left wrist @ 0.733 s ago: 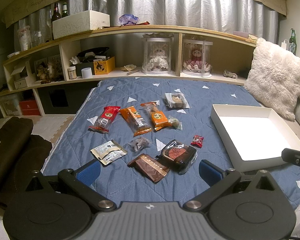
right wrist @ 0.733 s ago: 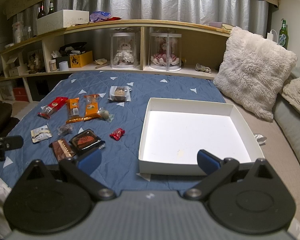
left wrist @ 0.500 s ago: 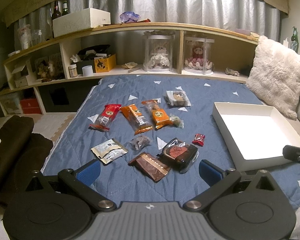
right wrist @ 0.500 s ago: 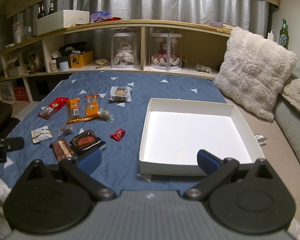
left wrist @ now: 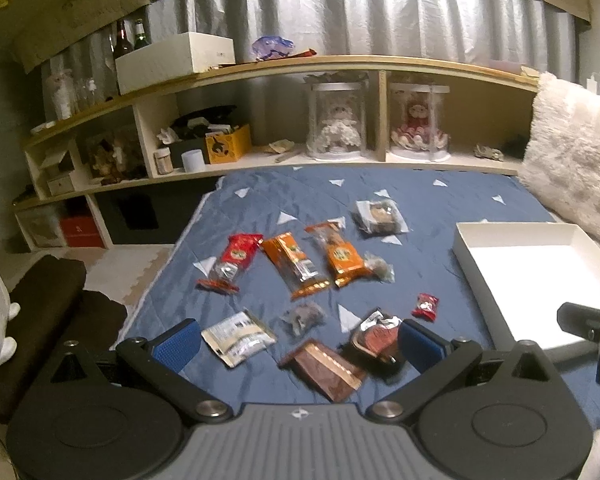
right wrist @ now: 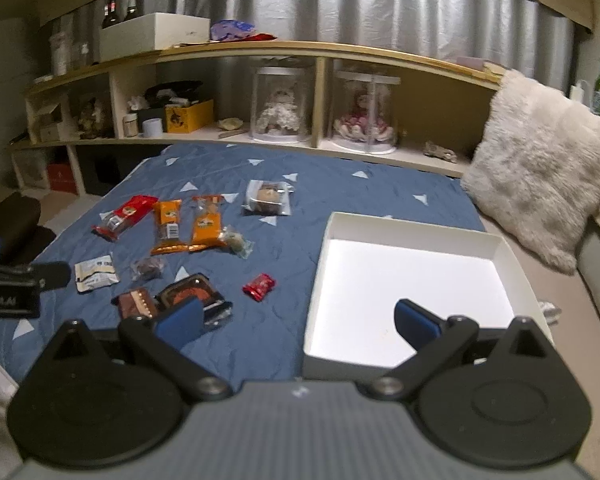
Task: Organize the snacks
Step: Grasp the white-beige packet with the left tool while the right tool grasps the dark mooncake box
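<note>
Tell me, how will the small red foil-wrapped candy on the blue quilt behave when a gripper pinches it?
The small red foil-wrapped candy looks light, so it probably lifts easily. Its shiny crinkled wrapper may slip or crumple between the pads. Lying flat on the soft blue quilt, it seems unlikely to roll.

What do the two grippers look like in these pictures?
Both look alike. The left gripper and the right gripper each have a ribbed grey body with a small white mark, two black round discs, and black linkage arms with silver pivot bolts. The jaws end in blue textured pads. In the right view, the left gripper's side carries white lettering, too blurred to read.
</note>
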